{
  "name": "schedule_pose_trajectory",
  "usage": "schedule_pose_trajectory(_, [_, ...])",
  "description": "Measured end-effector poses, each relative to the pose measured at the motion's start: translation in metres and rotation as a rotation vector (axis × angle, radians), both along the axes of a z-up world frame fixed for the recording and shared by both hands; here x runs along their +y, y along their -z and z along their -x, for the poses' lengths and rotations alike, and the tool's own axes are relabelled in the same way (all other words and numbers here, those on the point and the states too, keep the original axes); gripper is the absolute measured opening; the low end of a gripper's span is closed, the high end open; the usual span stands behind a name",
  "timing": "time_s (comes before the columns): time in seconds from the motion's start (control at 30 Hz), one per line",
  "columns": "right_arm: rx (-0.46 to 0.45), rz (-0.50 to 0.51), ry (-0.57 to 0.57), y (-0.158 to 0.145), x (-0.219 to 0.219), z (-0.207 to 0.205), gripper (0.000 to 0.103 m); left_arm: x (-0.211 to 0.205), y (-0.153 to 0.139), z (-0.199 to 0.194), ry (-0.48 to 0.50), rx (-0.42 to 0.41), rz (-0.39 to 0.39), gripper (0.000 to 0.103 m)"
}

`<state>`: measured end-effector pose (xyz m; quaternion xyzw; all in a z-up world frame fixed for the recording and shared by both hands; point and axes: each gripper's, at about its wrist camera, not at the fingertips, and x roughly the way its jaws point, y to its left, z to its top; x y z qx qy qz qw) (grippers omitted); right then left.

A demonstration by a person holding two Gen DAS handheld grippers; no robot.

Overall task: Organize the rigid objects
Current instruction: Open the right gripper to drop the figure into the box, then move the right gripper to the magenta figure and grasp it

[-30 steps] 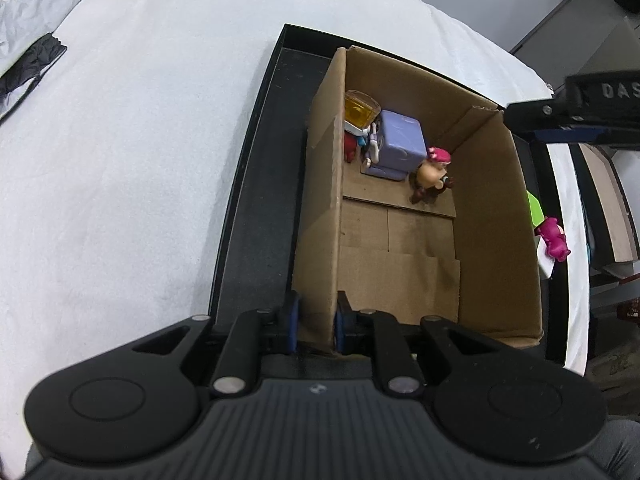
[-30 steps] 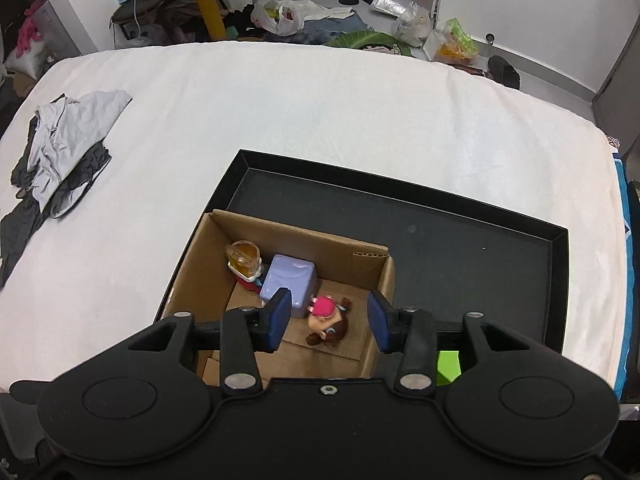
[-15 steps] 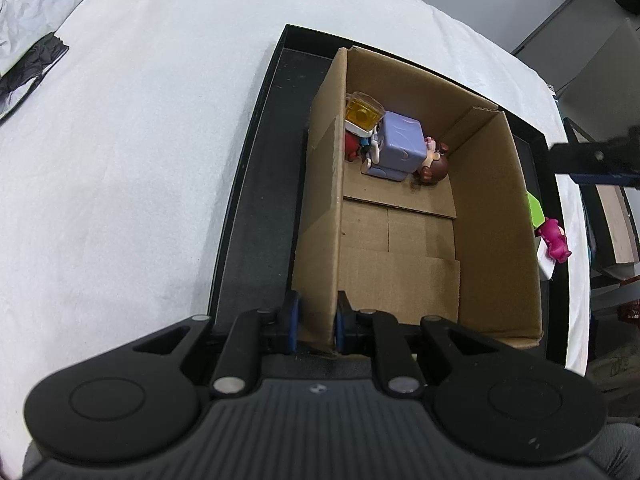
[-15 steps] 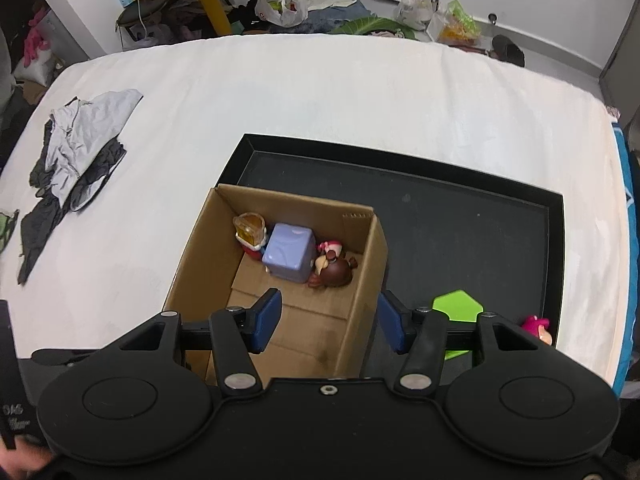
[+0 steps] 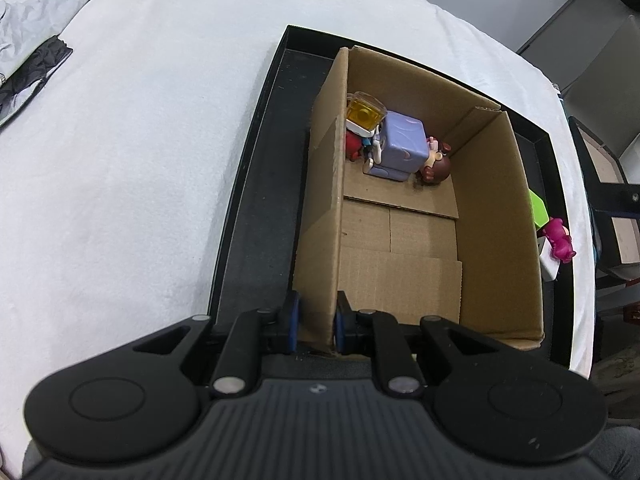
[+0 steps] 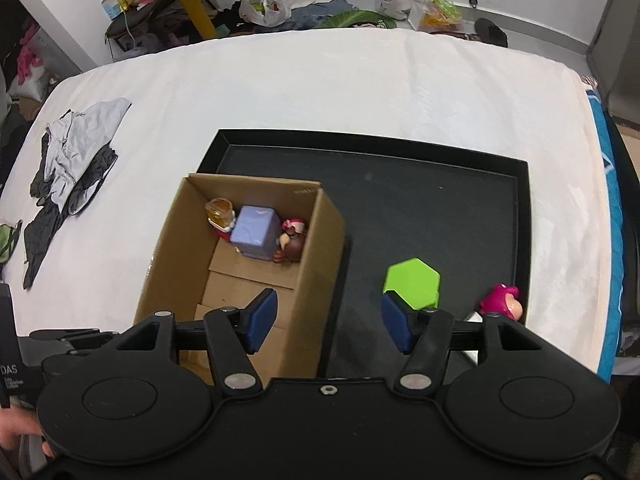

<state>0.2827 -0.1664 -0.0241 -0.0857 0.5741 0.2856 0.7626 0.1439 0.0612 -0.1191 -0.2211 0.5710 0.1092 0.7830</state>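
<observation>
An open cardboard box (image 5: 492, 216) (image 6: 320, 256) stands on the black tray (image 5: 248, 216) (image 6: 432, 216). At its far end lie a lilac cube (image 5: 400, 146) (image 6: 256, 236), a yellow-topped figure (image 5: 364, 114) (image 6: 220, 212) and a brown doll (image 5: 436, 168) (image 6: 294, 238). My left gripper (image 5: 316, 326) is shut on the box's near left wall. My right gripper (image 6: 328, 322) hovers above the box's right wall, jaws opening, nothing held between them. A green hexagonal block (image 6: 412, 282) (image 5: 538, 210) and a pink figure (image 6: 502, 302) (image 5: 560, 240) lie on the tray to the right of the box.
The tray sits on a white cloth-covered surface (image 6: 320, 92). A heap of grey and black clothes (image 6: 68, 168) (image 5: 28, 52) lies at the far left. Bags and clutter (image 6: 280, 4) cover the floor beyond the far edge.
My right gripper has drawn back and to the right from over the box's far end and opened wider. The brown doll now lies in the box beside the lilac cube. The left gripper has not moved.
</observation>
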Motion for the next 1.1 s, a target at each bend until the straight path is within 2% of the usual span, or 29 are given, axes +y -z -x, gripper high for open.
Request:
schedule_pose_trajectory(0.1, [0.004, -0.003, 0.017, 0.003, -0.009, -0.002, 0.059, 0.0, 0.0, 0.0, -0.002, 0.002, -0.003, 0.016])
schedule_pose_trajectory(0.23, [0.004, -0.033, 0.032, 0.006, -0.022, -0.005, 0.067, -0.001, 0.0, -0.001, -0.001, 0.006, -0.01, 0.016])
schedule_pose_trajectory(0.53, [-0.011, -0.013, 0.026, 0.015, -0.044, -0.012, 0.08, -0.001, 0.0, -0.001, -0.007, 0.012, -0.014, 0.015])
schedule_pose_trajectory(1.1, [0.014, 0.011, 0.069, 0.046, -0.08, -0.033, 0.079, -0.005, -0.002, -0.002, -0.02, 0.026, -0.035, 0.015])
